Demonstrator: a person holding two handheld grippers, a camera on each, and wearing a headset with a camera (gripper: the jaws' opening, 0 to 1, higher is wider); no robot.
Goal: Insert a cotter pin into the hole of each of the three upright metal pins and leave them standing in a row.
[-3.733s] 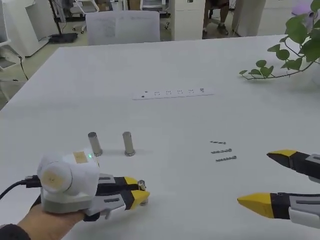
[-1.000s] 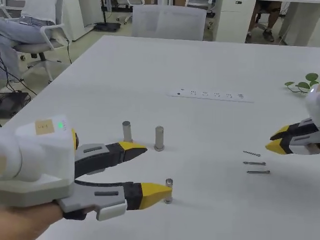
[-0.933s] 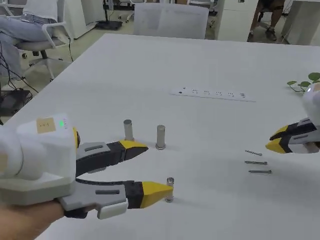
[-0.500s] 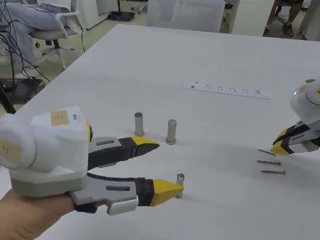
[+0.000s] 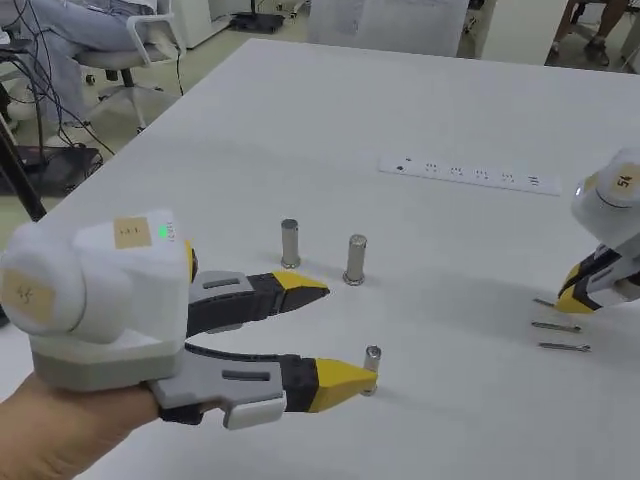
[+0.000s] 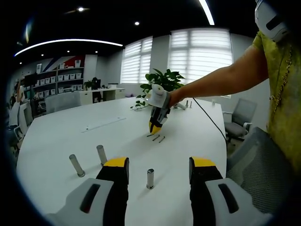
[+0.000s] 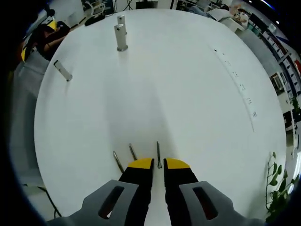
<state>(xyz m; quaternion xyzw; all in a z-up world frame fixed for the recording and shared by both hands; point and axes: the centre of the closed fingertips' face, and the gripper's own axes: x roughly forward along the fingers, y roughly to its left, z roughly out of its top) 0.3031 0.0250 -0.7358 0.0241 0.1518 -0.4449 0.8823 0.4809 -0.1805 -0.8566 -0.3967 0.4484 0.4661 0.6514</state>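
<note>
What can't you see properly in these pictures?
Holes in the three metal pins: too small in every view.
One cotter pin, head view: mostly hidden behind the right gripper.
Whether the right fingers touch that cotter pin, right gripper view: too small to tell.
Foot of the nearest metal pin, head view: partly behind a left gripper finger.

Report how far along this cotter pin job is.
Done: nothing inserted; all three cotter pins lie loose on the table. In hand: the right claw, narrowly open, sits over one; the open left claw faces the nearest metal pin. Left: all three insertions, then lining that pin up with the two upright pins behind.
</note>
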